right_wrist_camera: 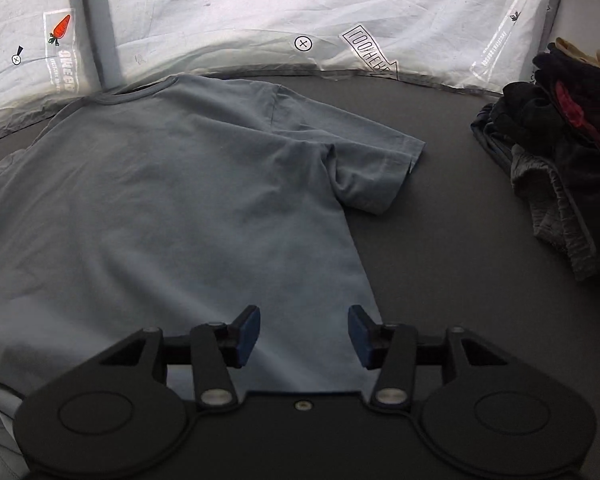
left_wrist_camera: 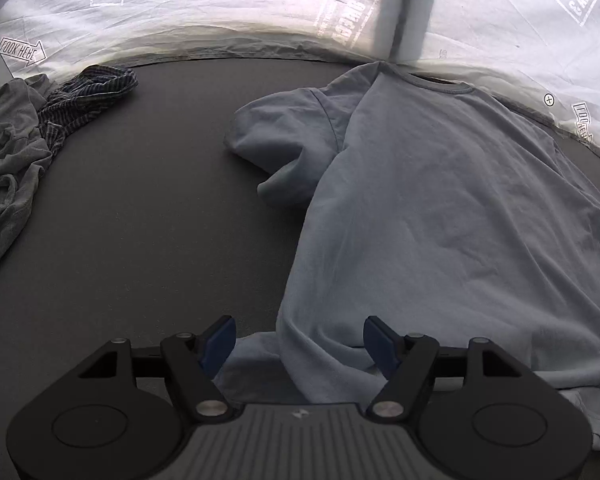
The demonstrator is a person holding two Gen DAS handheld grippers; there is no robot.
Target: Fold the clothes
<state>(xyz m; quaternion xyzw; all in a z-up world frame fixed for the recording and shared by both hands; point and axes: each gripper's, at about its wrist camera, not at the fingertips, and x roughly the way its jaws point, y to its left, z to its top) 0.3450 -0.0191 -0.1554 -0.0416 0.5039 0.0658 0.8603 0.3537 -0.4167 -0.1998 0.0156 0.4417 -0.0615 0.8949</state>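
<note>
A light blue T-shirt (left_wrist_camera: 440,200) lies spread flat on the dark grey table (left_wrist_camera: 148,220), collar toward the back. Its left sleeve (left_wrist_camera: 284,136) is rumpled; in the right wrist view the same T-shirt (right_wrist_camera: 160,200) shows its right sleeve (right_wrist_camera: 372,168) lying flat. My left gripper (left_wrist_camera: 300,340) hovers open over the shirt's lower left hem edge, nothing between its blue pads. My right gripper (right_wrist_camera: 304,332) stands open above the lower right hem corner, pads clear of the cloth.
A crumpled grey garment (left_wrist_camera: 8,152) and a striped one (left_wrist_camera: 88,96) lie at the table's far left. A pile of dark clothes (right_wrist_camera: 568,152) sits at the right. A white printed sheet (left_wrist_camera: 220,8) rises behind the table.
</note>
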